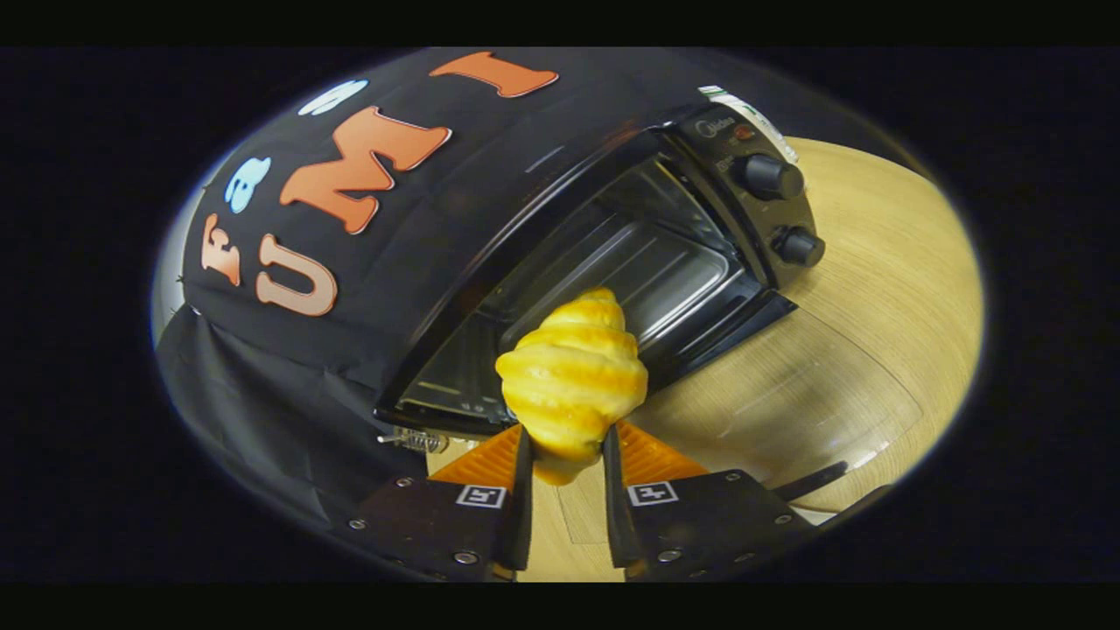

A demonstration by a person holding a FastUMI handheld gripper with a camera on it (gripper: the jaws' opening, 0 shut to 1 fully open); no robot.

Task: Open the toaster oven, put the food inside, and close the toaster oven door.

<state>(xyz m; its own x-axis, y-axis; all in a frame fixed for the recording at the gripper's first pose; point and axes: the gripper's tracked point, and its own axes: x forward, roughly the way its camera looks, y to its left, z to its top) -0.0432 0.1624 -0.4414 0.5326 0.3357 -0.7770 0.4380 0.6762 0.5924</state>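
Note:
A golden croissant stands upright between my two fingers, and my gripper is shut on its lower end. Just beyond it is the black toaster oven, seen at a tilt, with its cavity open and a metal tray showing inside. The glass door is folded down flat over the table to the right of the croissant, with its dark handle near my right finger. The croissant's tip reaches up in front of the cavity's mouth.
Two black knobs sit on the oven's control panel at the right. The light wooden table extends beyond and beside the oven. Black cloth hangs behind and left of the oven.

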